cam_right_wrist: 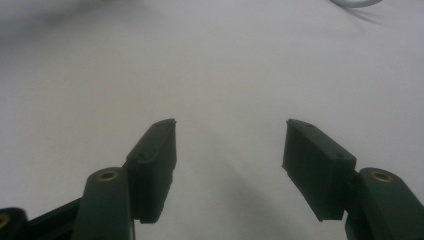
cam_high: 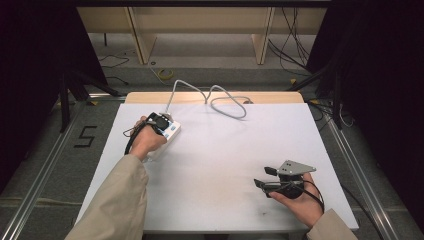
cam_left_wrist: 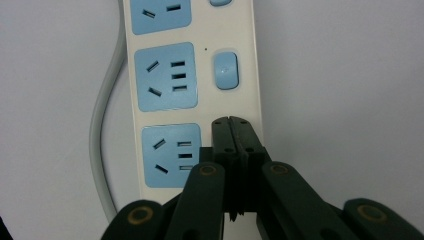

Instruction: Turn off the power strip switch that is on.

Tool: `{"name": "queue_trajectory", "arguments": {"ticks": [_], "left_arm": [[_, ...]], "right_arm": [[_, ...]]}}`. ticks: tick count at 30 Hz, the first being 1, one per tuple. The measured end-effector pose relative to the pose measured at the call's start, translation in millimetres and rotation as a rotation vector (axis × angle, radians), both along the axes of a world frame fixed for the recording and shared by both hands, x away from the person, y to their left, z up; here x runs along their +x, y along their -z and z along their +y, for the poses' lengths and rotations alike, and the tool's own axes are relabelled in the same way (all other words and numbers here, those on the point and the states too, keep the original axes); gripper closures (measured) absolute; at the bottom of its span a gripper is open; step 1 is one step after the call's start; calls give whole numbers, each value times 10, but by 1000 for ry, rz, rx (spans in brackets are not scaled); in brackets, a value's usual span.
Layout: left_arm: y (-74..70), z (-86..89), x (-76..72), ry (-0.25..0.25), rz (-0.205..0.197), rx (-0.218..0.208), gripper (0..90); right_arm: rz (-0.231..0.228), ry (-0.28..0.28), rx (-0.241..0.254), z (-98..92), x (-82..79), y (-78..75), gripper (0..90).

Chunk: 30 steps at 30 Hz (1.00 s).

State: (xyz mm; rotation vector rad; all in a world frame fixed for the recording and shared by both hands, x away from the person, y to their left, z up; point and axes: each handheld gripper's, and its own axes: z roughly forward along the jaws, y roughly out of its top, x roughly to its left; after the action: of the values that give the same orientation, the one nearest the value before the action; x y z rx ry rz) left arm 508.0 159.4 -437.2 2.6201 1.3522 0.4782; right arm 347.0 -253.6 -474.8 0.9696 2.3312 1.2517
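Power strip (cam_left_wrist: 195, 75) lies at the desk's (cam_high: 225, 150) left side, under my left gripper (cam_left_wrist: 232, 122), whose fingers are pressed together, empty, over the nearest rocker switch. I'd press straight down, gently. Right gripper (cam_right_wrist: 230, 145) rests open, holding nothing. No readable lettering.

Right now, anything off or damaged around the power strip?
Nothing stands out. The power strip lies flat on the table, its cable looping loosely behind. The left claw is shut, tips over the strip beside the nearest socket. The right claw is open over bare table.
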Motion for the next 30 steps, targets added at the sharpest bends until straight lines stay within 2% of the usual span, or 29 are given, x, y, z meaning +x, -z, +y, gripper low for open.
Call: {"name": "queue_trajectory", "arguments": {"ticks": [15, 30], "left_arm": [[3, -14, -16, 10, -11, 13, 896], [1, 9, -10, -5, -9, -10, 896]], "right_arm": [[2, 0, 0, 1, 2, 4, 389], [4, 1, 2, -2, 0, 1, 389]]}}
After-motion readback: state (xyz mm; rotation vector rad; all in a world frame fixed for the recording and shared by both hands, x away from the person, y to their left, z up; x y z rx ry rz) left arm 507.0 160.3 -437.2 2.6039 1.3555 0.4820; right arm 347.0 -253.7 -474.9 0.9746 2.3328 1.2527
